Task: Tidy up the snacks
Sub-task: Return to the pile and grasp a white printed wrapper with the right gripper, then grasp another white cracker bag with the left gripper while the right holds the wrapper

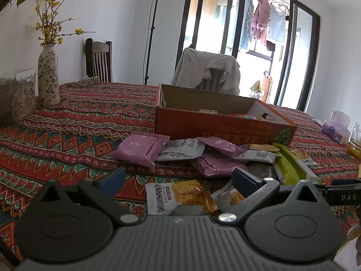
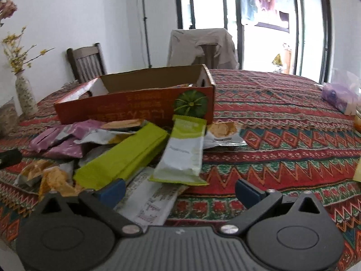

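Observation:
An orange cardboard box (image 1: 216, 128) (image 2: 135, 110) stands open on the patterned tablecloth, with a few packets inside. In front of it lies a heap of snack packets: purple ones (image 1: 140, 149) (image 2: 61, 144), white ones, green bars (image 1: 286, 167) (image 2: 124, 158) (image 2: 185, 153) and orange cracker packs (image 1: 182, 197) (image 2: 54, 178). My left gripper (image 1: 178, 178) hovers open just above an orange cracker pack. My right gripper (image 2: 178, 188) is open too, low over a white wrapper (image 2: 149, 201) at the heap's near edge. Its black tip (image 1: 343, 192) shows at the right of the left wrist view.
A floral vase (image 1: 48, 79) and a clear jar (image 1: 15, 97) stand at the far left. A tissue pack (image 1: 336, 128) (image 2: 338, 97) and a glass (image 1: 355, 142) sit at the right. Two chairs (image 1: 99, 61) (image 1: 207, 72) stand behind the table. Bare tablecloth (image 2: 282, 135) lies right of the heap.

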